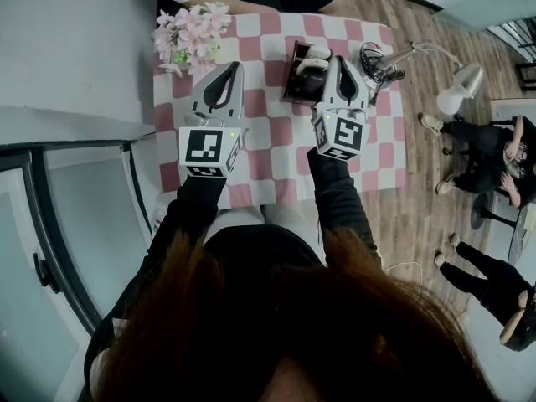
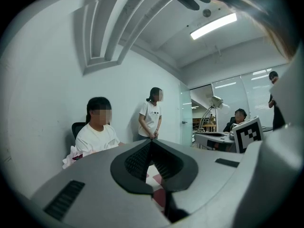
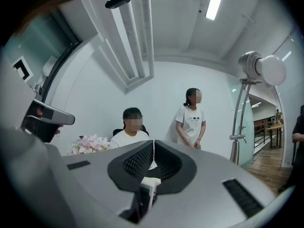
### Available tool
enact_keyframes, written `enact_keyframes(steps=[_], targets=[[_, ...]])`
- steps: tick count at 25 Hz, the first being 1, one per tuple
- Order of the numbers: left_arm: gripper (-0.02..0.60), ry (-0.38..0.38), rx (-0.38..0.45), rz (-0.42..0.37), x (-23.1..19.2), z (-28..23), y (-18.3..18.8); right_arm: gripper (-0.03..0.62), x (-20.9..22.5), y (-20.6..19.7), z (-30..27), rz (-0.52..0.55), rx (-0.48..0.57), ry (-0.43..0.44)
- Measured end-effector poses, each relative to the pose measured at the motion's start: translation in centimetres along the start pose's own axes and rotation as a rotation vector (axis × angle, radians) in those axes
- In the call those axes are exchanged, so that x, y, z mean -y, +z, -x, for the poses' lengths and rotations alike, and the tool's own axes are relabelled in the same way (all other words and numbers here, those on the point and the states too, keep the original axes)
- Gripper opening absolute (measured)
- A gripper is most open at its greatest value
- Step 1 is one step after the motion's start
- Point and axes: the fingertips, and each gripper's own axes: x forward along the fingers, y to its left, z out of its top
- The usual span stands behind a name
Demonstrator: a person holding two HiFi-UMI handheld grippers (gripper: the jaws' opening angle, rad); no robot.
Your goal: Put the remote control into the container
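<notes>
Beneath the container [image 1: 295,78] lies the table [image 1: 276,141], covered with a pink-and-white checked cloth; the container stands on its far half, near the middle.

1. Persons: one sits [image 3: 130,127] beyond the container at the far edge. Another stands [image 3: 191,118] further back, right of the container.
2. Desk lamp [image 1: 461,82]: right of the container, with its head out past the table edge. A coil of dark cable [image 1: 377,61] lies between the lamp arm and the container.
3. Flowers [image 1: 191,33]: a pink bunch well left of the container, at the far left corner.
4. Left gripper [image 1: 237,65]: I hold it level over the cloth, left of the container and apart from it. In its own view the left gripper [image 2: 151,142] has its jaws together with nothing between the pads; checked cloth shows through the slot below.
5. Right gripper [image 1: 337,59]: I hold it just beside the container's right wall. In its own view the right gripper [image 3: 153,141] has its jaws together at the tips. A white-edged piece [image 3: 151,183] shows in the slot below the pads; I cannot tell what it is.
6. Remote control [image 1: 315,55]: it stands in the container at the far end, pale top above the rim.
</notes>
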Motion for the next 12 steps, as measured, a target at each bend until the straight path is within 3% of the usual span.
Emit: enact_keyframes(steps=[12], targets=[[-0.002, -0.011, 0.048, -0.02, 1.0, 0.7, 2.2, 0.025, 0.4, 4.0, 3.3, -0.021, 0.049, -0.017]])
